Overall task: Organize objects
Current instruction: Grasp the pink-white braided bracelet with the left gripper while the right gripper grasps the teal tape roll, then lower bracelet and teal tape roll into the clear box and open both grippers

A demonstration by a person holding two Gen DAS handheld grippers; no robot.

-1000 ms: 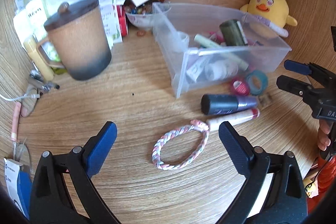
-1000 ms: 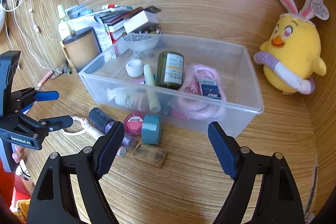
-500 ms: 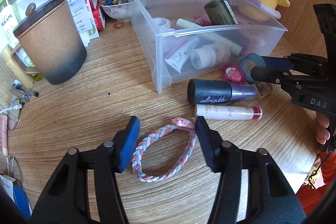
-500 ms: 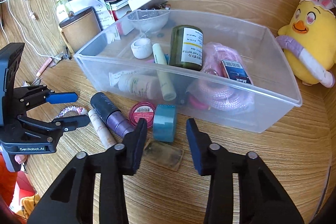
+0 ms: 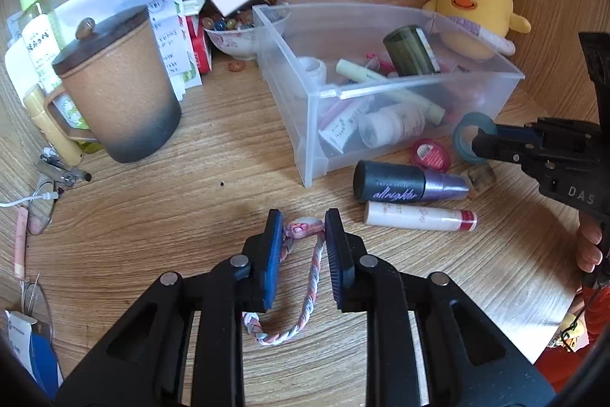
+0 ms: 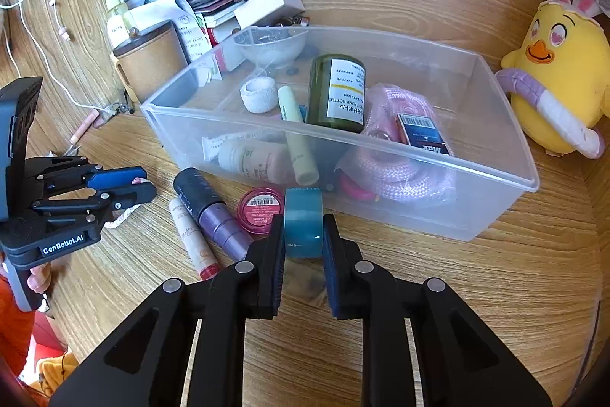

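Note:
My left gripper (image 5: pixel 303 227) is shut on a braided pink, blue and white bracelet (image 5: pixel 310 277) that lies on the wooden desk. My right gripper (image 6: pixel 304 235) is shut on a teal tape roll (image 6: pixel 303 222), in front of the clear plastic bin (image 6: pixel 438 216). The tape roll (image 5: pixel 463 136) and right gripper (image 5: pixel 492 142) also show in the left wrist view. The bin (image 5: pixel 305 124) holds a green bottle (image 6: pixel 337 92), tubes and pink rope (image 6: pixel 392 163). On the desk by the bin lie a dark and purple spray bottle (image 5: pixel 404 182), a white tube (image 5: pixel 415 218) and a pink round tin (image 6: pixel 260 208).
A lidded brown mug (image 5: pixel 118 86) stands at the left, with papers, boxes and a bowl of beads (image 5: pixel 236 39) behind it. A yellow plush chick (image 6: pixel 560 71) sits right of the bin. A small brown block (image 5: pixel 478 176) lies near the bottle. Cables and clips (image 5: pixel 57 174) lie far left.
Both grippers moved forward and closed: the left onto the braided bracelet, the right onto the teal tape roll.

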